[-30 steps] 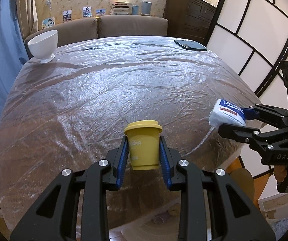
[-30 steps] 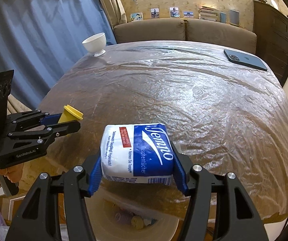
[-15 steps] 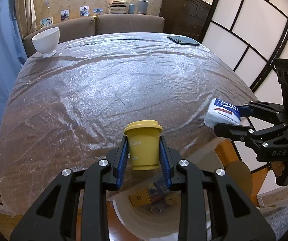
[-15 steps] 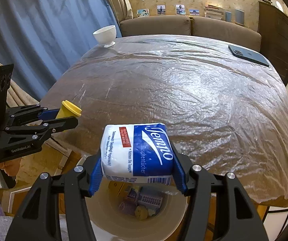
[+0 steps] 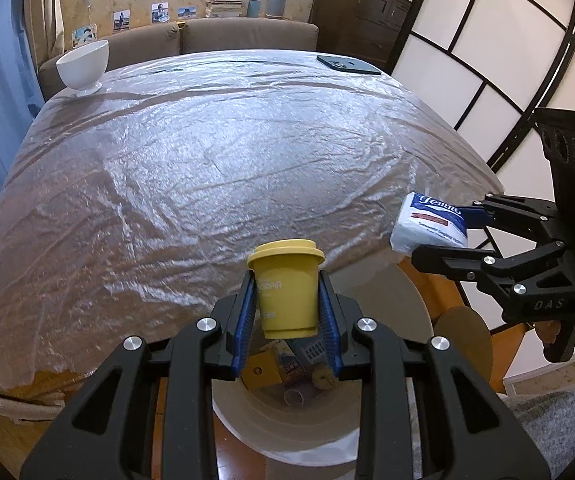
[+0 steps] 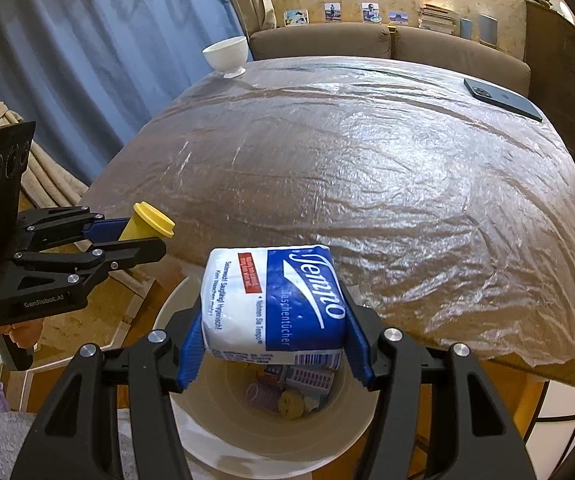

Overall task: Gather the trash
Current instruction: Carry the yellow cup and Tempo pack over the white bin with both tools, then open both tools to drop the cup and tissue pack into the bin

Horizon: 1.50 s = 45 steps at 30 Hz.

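Observation:
My left gripper (image 5: 287, 316) is shut on a small yellow cup with a lid (image 5: 286, 288), held upright above the open white bin (image 5: 419, 312) by the table's near edge. Its blue pads (image 5: 246, 320) press the cup's sides. My right gripper (image 6: 275, 332) is shut on a blue and white tissue pack (image 6: 275, 304), also over the bin (image 6: 207, 420). In the left wrist view the right gripper (image 5: 447, 236) holds the tissue pack (image 5: 429, 222) at the right. From the right wrist, the left gripper (image 6: 143, 236) with the cup (image 6: 149, 226) shows at the left.
The table (image 5: 227, 152) is covered with crinkled clear plastic. A white bowl (image 5: 83, 66) stands at its far left corner and a dark phone (image 5: 347, 65) lies at the far right. Several trash pieces (image 6: 287, 396) lie inside the bin. A sofa and a paper screen stand beyond.
Both grippers drew back from over the table to past its near edge, so the bin's opening and contents now show beneath the cup and the tissue pack. Both grips held.

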Each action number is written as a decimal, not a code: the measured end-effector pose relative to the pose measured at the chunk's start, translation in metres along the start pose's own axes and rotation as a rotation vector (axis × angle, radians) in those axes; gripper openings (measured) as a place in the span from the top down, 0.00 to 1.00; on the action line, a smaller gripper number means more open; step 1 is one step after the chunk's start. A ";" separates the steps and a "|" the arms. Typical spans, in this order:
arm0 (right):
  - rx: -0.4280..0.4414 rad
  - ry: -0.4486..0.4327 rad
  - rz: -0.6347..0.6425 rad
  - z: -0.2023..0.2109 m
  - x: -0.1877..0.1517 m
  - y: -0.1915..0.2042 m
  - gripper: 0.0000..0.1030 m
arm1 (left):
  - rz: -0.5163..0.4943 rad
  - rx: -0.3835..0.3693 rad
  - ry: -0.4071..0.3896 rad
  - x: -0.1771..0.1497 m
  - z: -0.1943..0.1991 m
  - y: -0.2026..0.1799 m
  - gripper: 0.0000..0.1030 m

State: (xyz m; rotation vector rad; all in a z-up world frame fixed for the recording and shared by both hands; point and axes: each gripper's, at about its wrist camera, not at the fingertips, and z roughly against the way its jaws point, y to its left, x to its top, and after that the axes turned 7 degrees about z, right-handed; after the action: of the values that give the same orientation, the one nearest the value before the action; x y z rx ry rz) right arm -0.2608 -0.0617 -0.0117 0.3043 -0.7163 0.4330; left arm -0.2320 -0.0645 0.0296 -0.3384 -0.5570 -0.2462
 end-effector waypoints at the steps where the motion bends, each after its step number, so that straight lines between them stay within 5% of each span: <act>1: 0.002 0.002 0.000 0.000 -0.001 0.001 0.45 | 0.000 -0.002 0.003 -0.002 0.001 -0.001 0.69; 16: 0.038 0.076 0.020 -0.011 -0.025 0.014 0.45 | -0.017 0.011 0.074 -0.032 -0.007 -0.013 0.69; 45: 0.021 0.224 -0.011 -0.091 -0.058 0.011 0.45 | -0.041 0.105 0.226 -0.070 -0.093 -0.011 0.69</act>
State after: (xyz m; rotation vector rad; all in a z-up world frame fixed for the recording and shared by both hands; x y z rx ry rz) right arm -0.2542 -0.0306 -0.1156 0.2742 -0.4915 0.4559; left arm -0.2491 -0.0997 -0.0807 -0.1939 -0.3527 -0.2890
